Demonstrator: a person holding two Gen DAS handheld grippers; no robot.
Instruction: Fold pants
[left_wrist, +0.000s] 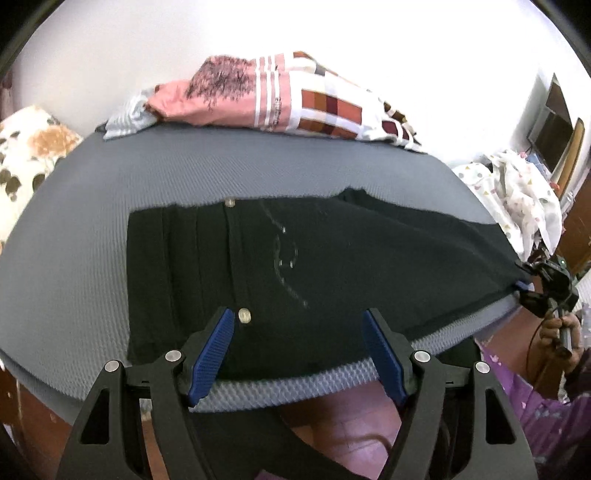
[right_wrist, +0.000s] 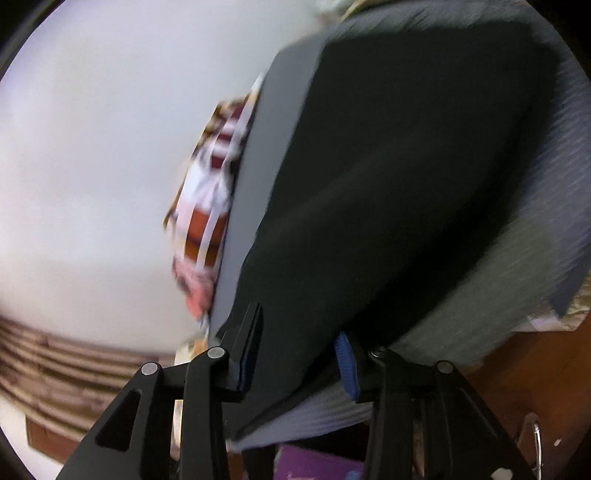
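We see the black pants (left_wrist: 295, 258) lying spread on the grey mattress (left_wrist: 74, 258), waistband to the left of the left wrist view, the legs running right toward the mattress's near right corner. A brass button (left_wrist: 244, 316) sits on the cloth near the front edge, another (left_wrist: 230, 202) at the far edge.

Our left gripper (left_wrist: 298, 354) hovers over the near edge with its blue-padded jaws set wide and nothing between them. Our right gripper (right_wrist: 300, 354) has its jaws pressed onto the leg end of the pants, the dark cloth passing between its pads (right_wrist: 345, 363); it also shows at the far right of the left wrist view (left_wrist: 522, 284).

Beyond the pants, a heap of pink and checked bedding (left_wrist: 280, 99) rests at the mattress's far edge, and a floral pillow (left_wrist: 26, 155) lies off to the left.
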